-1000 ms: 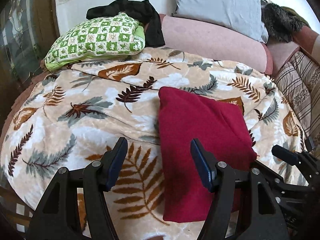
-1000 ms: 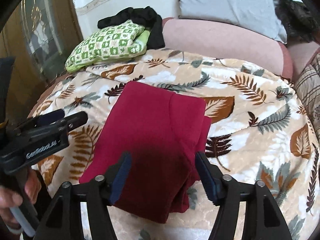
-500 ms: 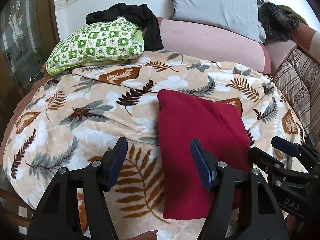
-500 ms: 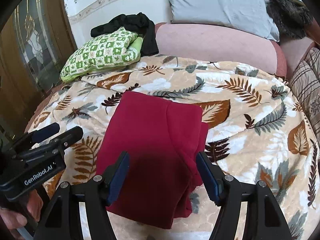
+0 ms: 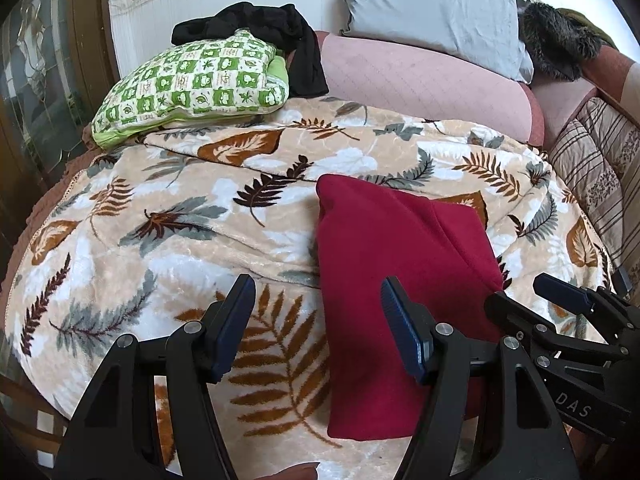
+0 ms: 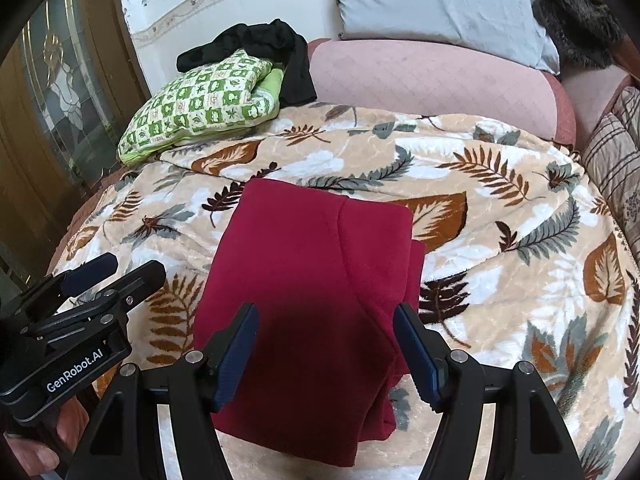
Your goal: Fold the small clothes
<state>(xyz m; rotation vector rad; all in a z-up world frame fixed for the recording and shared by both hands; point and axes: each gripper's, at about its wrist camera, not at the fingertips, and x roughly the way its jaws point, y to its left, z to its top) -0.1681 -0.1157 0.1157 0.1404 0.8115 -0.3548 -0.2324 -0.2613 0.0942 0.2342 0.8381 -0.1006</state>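
Your folded red garment (image 6: 304, 300) lies flat on the leaf-print blanket (image 6: 500, 240) covering the bed, near the bed's near edge and about midway across it. Its long axis runs from the near edge toward the pillows, tilting slightly; a thicker folded layer shows along its right side. Your left claw (image 5: 316, 328) hangs open and empty over bare blanket just left of the garment. Your right claw (image 6: 326, 354) hovers open above the garment's near end, pads not pressing the cloth. Open blanket surrounds the garment left, right and beyond. At the bed's far left corner sits a green checked pillow (image 5: 192, 84) under a black garment (image 5: 272, 32); a pink bolster (image 6: 432, 80) and grey pillow (image 6: 436, 4) line the far edge.
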